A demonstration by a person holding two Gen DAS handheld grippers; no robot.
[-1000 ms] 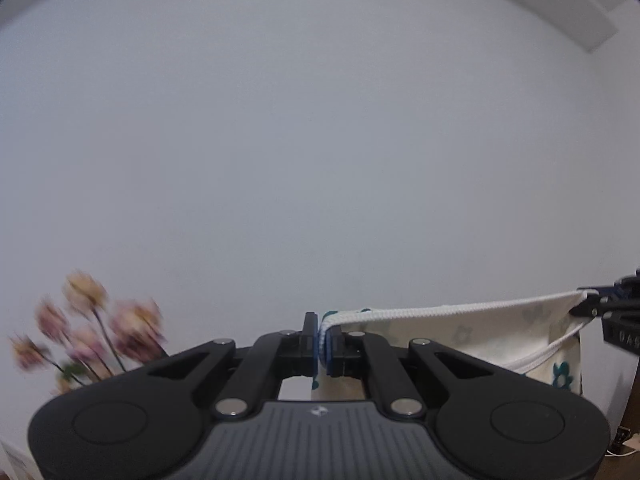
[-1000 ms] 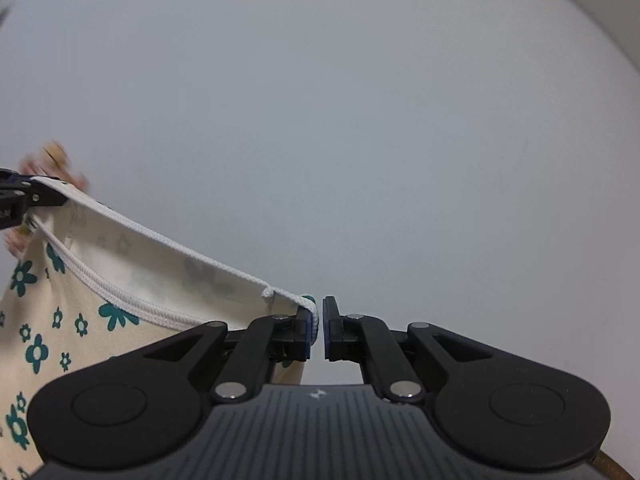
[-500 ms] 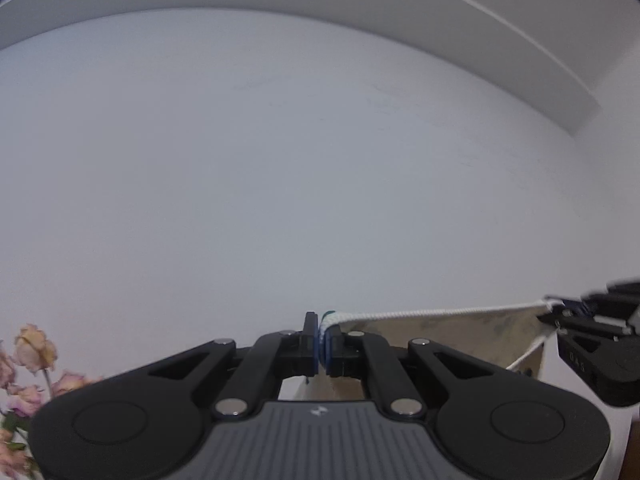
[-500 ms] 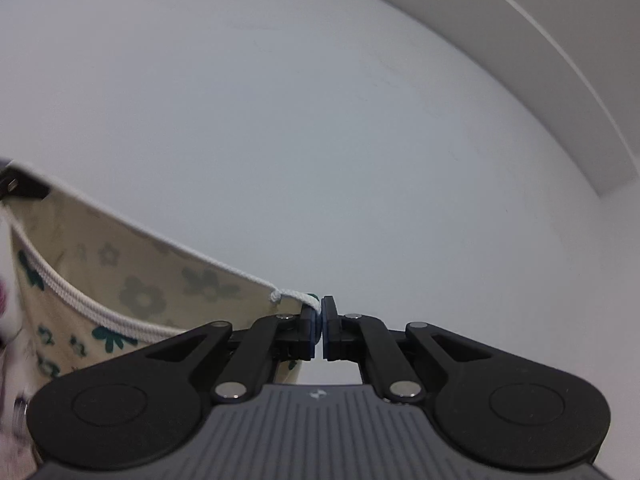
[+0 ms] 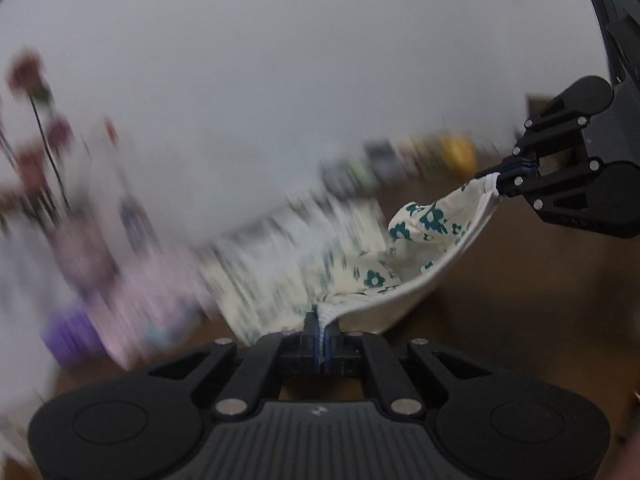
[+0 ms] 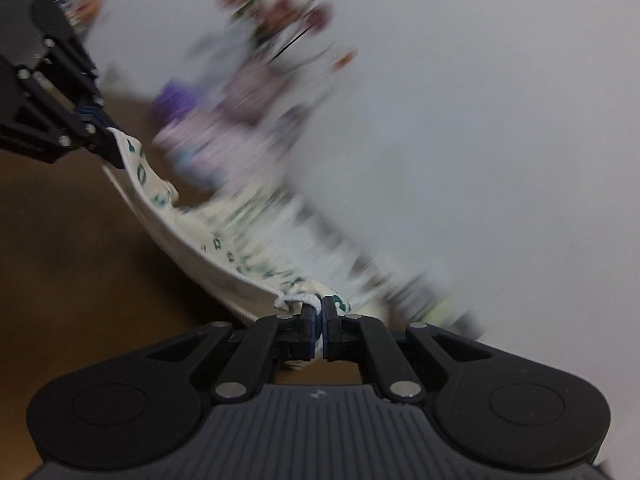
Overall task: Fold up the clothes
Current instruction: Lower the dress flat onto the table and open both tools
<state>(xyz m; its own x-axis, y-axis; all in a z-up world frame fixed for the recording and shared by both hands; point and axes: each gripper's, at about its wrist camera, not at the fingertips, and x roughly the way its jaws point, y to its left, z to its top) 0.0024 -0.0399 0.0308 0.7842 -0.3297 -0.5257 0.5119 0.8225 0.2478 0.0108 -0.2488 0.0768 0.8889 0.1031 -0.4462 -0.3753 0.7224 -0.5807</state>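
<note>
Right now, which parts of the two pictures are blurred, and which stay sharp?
Left wrist view: left hand-held gripper and nearby floral garment sharp, background flowers smeared. Right wrist view: right hand-held gripper sharp, garment and background streaked.

Left wrist: faces forward-down over its jaws, close.
Right wrist: likewise.
Shared: floral garment (image 5: 436,272) (image 6: 224,256), table (image 5: 520,280) (image 6: 60,248).

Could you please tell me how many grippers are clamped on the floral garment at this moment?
2. The left gripper pinches one end of the floral garment's white-corded edge; the right gripper pinches the other end. Nothing else visibly holds it.
</note>
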